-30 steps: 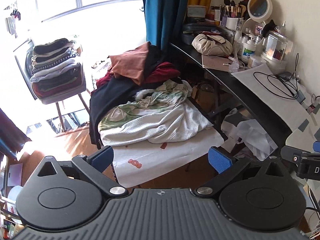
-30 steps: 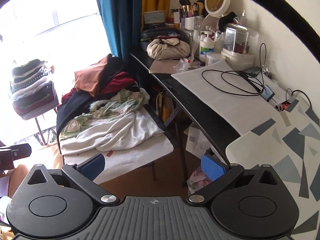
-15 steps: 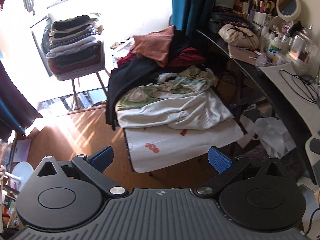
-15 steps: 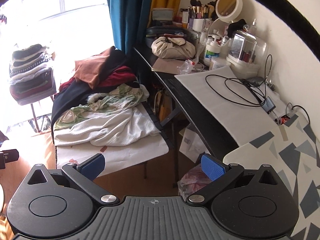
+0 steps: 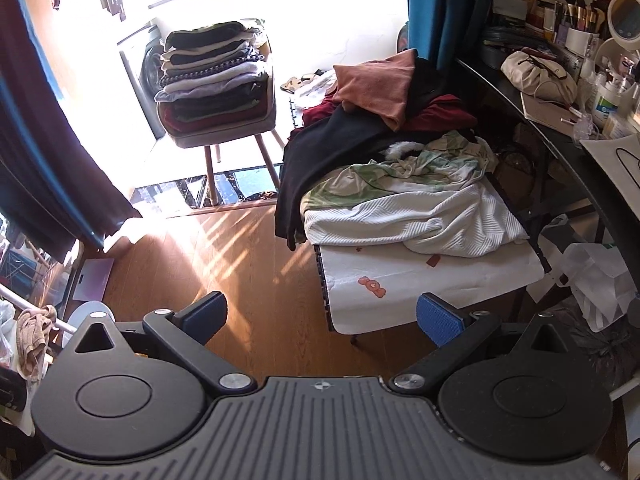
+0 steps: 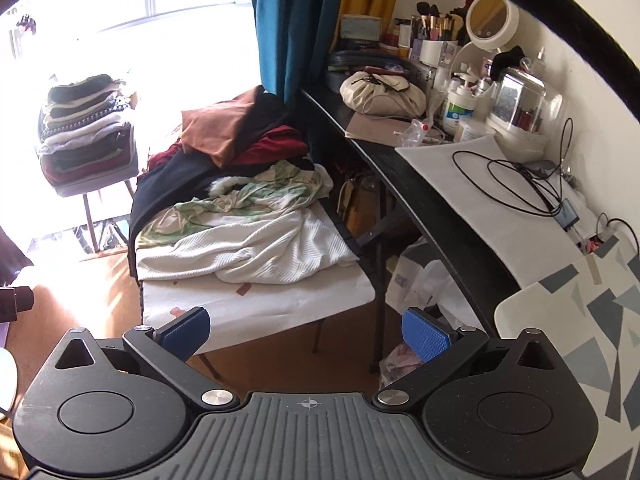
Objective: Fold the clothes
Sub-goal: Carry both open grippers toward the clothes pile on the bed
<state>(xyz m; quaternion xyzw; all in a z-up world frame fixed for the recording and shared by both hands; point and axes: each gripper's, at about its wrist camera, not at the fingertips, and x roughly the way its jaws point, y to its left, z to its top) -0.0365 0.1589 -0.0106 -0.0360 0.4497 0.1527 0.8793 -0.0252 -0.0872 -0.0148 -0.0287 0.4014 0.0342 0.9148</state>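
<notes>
The low table (image 5: 432,292) with the white cover is the thing to steer by. On it lies a heap of unfolded clothes: nearest the front edge a white ribbed garment (image 5: 420,220) lies crumpled, with a pale green and cream piece (image 5: 400,168) rumpled on top of it toward the back. Behind those, a black garment (image 5: 320,152) hangs over the table's left side toward the floor, dark red cloth (image 5: 440,114) sits behind it, and a rust-brown piece (image 5: 380,84) tops the pile at the far end. The front strip of the cover is bare apart from a small candy print (image 5: 372,286).

The left gripper (image 5: 320,314) is held in the air, short of the table's front corner and above the wooden floor (image 5: 224,264), its 2 blue pads spread wide with nothing between them. The right gripper (image 6: 306,330) is also held off the table's near edge, jaws wide and empty, touching no cloth.

Left of the table and well apart from it, a chair (image 5: 224,132) by the bright window carries a neat stack of folded clothes (image 5: 212,72). Right of the table runs a black desk (image 6: 420,196) crowded with cosmetics, a round mirror (image 6: 490,16) and a looped black cable (image 6: 512,176); a teal curtain (image 6: 288,28) hangs behind the table's far end.
</notes>
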